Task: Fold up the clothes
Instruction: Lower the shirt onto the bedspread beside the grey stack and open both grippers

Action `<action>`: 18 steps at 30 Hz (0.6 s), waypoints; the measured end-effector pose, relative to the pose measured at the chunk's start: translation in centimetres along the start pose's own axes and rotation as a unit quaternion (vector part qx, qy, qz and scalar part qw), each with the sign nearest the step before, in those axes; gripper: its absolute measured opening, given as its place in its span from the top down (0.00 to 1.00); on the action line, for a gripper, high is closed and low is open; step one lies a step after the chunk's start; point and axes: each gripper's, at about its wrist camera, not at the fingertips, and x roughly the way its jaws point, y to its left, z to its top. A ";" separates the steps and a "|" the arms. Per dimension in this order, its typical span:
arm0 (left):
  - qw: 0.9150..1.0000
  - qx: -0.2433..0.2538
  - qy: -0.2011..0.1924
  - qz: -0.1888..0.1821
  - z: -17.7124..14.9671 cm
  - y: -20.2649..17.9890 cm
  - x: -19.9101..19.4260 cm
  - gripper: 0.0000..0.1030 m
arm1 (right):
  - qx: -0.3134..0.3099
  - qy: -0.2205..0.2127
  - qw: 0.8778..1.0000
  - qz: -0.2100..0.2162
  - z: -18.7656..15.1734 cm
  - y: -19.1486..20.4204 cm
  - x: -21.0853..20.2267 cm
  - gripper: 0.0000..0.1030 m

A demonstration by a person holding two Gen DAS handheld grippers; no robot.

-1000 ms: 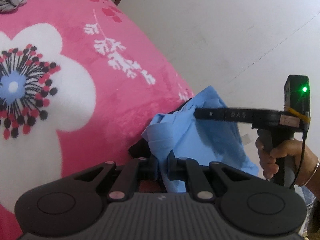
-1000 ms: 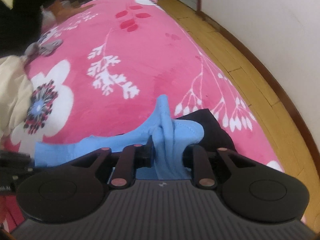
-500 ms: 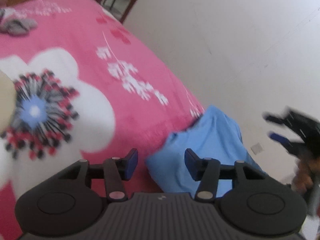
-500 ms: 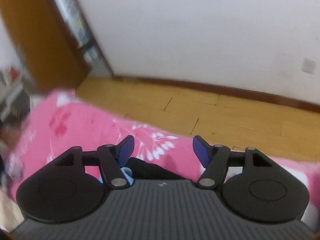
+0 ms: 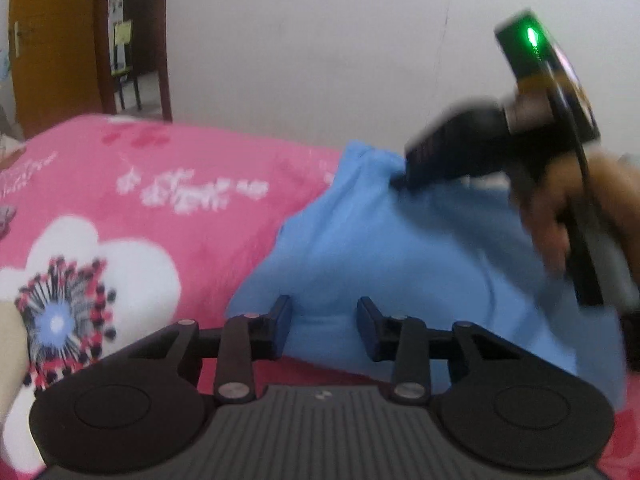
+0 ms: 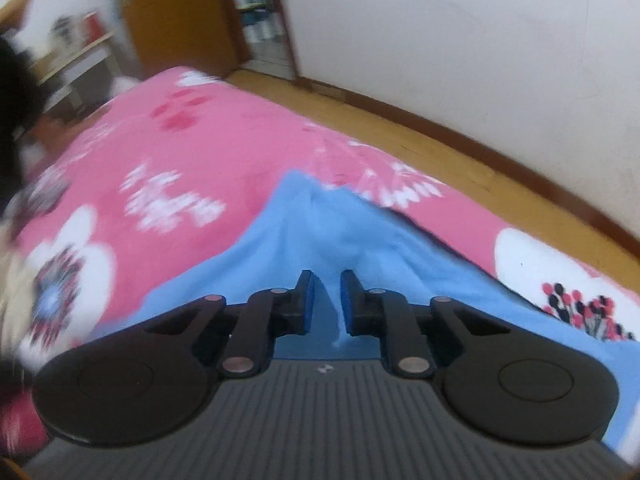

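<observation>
At the far left, the pink floral blanket (image 5: 168,216) covers the bed, and the light blue garment (image 5: 360,248) lies on it towards the bed's right side, bunched and raised in places. The left gripper (image 5: 325,326) sits at the garment's near edge; its jaws have just been closing but stand partly apart, with a hump of blue cloth between them, and the blurred picture does not show the pads pressing on it. Further right in the left wrist view, the right gripper (image 5: 400,180), carried in a person's hand (image 5: 560,216), bites into a raised fold of the garment. Its own camera shows the right gripper (image 6: 327,300) with jaws just narrowed, pinching a thin ridge of the blue garment (image 6: 332,224) that tents up from the blanket (image 6: 208,152).
</observation>
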 end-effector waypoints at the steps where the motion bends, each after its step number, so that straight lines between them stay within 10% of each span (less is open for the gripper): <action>1: 1.000 -0.003 -0.002 -0.001 -0.1 0.1 0.0 0.65 | 0.016 -0.010 1.000 -0.006 0.7 -0.5 0.4 0.92; 7: 1.000 -0.016 -0.012 -0.010 -0.3 0.8 -1.0 0.65 | 0.050 -0.044 0.998 -0.001 1.5 -1.7 -2.6 0.89; 12: 1.000 -0.013 -0.013 -0.010 -0.3 1.4 -0.8 0.65 | -0.041 0.040 0.995 0.083 0.5 2.1 -1.4 0.89; 18: 1.000 -0.001 -0.023 -0.007 -0.8 1.5 -0.9 0.65 | 0.018 0.013 0.999 0.040 2.3 2.5 2.2 0.91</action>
